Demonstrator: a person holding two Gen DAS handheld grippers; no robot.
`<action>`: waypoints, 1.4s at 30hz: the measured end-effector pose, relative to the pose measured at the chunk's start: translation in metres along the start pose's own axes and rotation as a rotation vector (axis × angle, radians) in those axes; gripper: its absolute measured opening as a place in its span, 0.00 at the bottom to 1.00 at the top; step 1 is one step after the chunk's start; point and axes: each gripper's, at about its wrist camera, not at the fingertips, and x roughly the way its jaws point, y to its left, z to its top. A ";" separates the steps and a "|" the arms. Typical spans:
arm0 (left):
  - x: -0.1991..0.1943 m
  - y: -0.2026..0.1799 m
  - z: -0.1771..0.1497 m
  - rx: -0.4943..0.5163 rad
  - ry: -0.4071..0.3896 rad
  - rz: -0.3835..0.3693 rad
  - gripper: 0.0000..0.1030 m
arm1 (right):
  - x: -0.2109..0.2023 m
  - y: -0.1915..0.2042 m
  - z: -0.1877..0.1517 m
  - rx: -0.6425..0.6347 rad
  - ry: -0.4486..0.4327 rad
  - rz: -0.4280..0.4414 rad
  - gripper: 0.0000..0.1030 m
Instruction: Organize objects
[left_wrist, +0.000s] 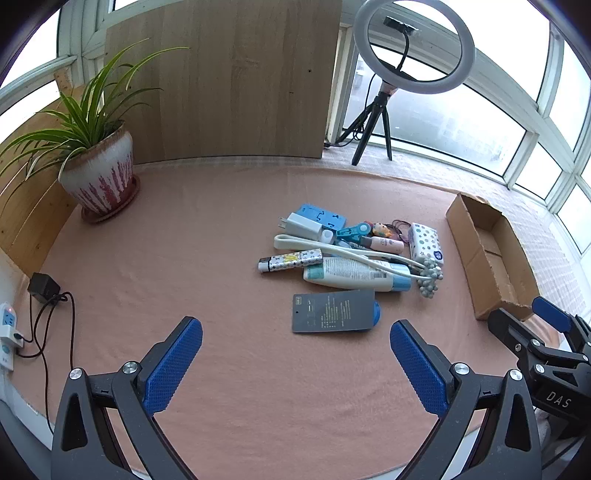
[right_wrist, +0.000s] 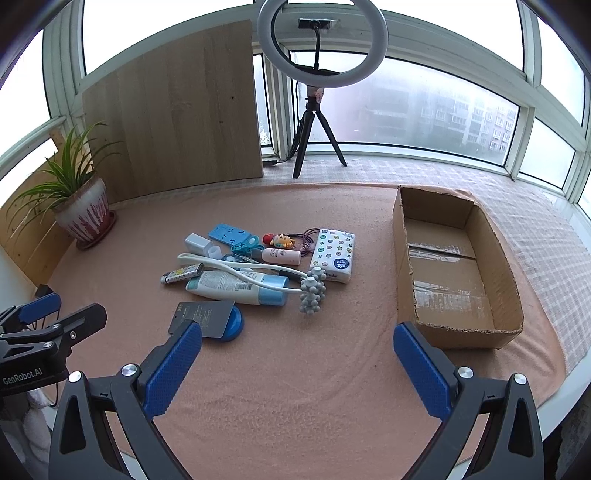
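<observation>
Both hand-held grippers, left (left_wrist: 295, 363) and right (right_wrist: 297, 365), gape empty above the desk (right_wrist: 295, 387). The lotion tube (right_wrist: 236, 287) looks light, smooth, slippery; grip mid-body.

A potted spider plant (left_wrist: 96, 173) stands at the far left corner of the pink cloth (left_wrist: 207, 236). Behind the cloth a wooden board (left_wrist: 229, 81) leans upright, and right of that board a ring light (right_wrist: 322, 42) rises on its tripod.
</observation>
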 end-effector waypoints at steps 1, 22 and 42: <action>0.002 0.000 0.000 0.002 0.003 -0.001 1.00 | 0.001 0.000 0.000 0.001 0.003 0.001 1.00; 0.048 -0.010 0.012 0.115 0.067 -0.060 1.00 | 0.017 -0.011 -0.006 0.023 0.061 0.025 0.99; 0.139 -0.029 0.033 0.356 0.233 -0.284 0.83 | 0.022 -0.038 -0.025 0.119 0.137 0.042 0.78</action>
